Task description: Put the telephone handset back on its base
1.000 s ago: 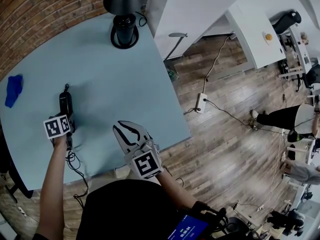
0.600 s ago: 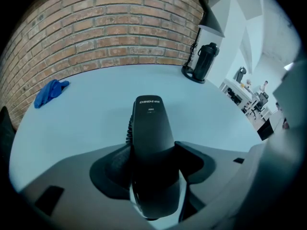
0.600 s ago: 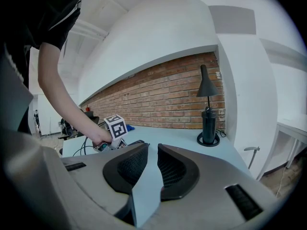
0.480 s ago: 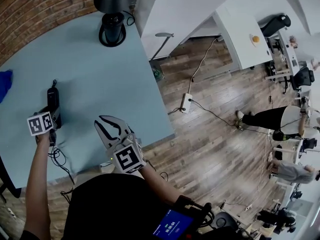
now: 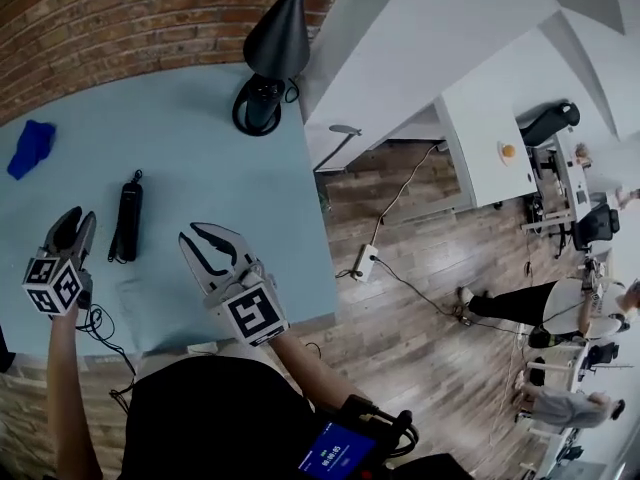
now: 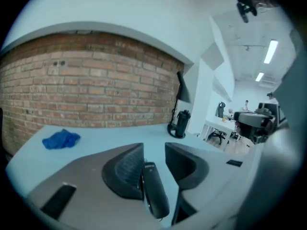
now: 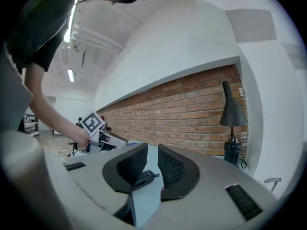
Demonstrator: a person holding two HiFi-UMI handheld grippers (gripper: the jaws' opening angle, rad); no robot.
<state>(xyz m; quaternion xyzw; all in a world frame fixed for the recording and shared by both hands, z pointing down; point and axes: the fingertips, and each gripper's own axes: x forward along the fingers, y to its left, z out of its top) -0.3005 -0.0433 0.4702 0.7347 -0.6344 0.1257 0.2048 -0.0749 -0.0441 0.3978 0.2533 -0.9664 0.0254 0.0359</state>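
The black telephone handset [image 5: 128, 218] lies lengthwise on the light blue table [image 5: 200, 158], with a thin cable beside it. I cannot make out its base apart from it. My left gripper [image 5: 78, 220] hangs to the left of the handset, apart from it. In the left gripper view the handset [image 6: 156, 190] shows on the table beyond the left gripper [image 6: 154, 150], whose jaws are closing with nothing pressed between them. My right gripper [image 5: 205, 238] stands open to the right of the handset and holds nothing. The right gripper view shows the handset [image 7: 144, 178] past the right gripper [image 7: 152, 150].
A blue cloth [image 5: 30, 148] lies at the table's far left. A black desk lamp [image 5: 262, 98] stands at the far right corner, before a brick wall. A cable [image 5: 95, 323] hangs over the near edge. Right of the table is wooden floor with cords.
My left gripper has let go of the handset and drawn back toward the near edge. The handset stays lying on the table. The right gripper has hardly moved.
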